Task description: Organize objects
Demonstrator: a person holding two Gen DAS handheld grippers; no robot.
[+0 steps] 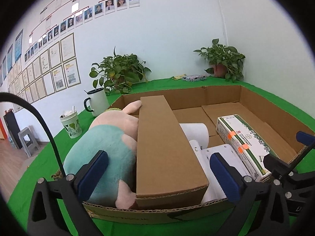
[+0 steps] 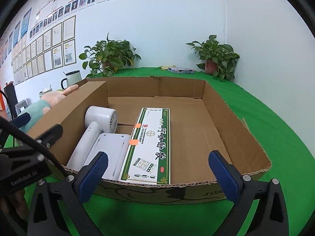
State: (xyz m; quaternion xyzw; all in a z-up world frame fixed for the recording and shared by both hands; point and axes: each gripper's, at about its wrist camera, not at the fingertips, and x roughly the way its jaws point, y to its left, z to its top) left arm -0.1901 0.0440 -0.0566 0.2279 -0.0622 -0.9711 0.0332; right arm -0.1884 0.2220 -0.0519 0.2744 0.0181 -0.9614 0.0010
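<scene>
1. My left gripper is spread wide and tilted downward at the near edge of the cardboard tray. Nothing is pinched; the near end of the long brown box sits between its blue fingertips without touching them.
2. My right gripper is just as wide and also empty, pointing down over the near wall of the same tray, a little short of the rim.
3. The tray lies on the green cloth. Along its left side lies a plush toy in a teal top, pressed against the long brown box, which runs from the near wall toward the far one.
4. Right of that box lies a white hair dryer, then a flat white device, then a white and green medicine box lying flat, its near end at the tray's near wall.
5. The right half of the tray floor is bare cardboard, with room up to the right and far walls.
6. Outside, left of the tray, stand a white mug and a patterned cup; two potted plants and a small packet sit along the far edge by the wall.
</scene>
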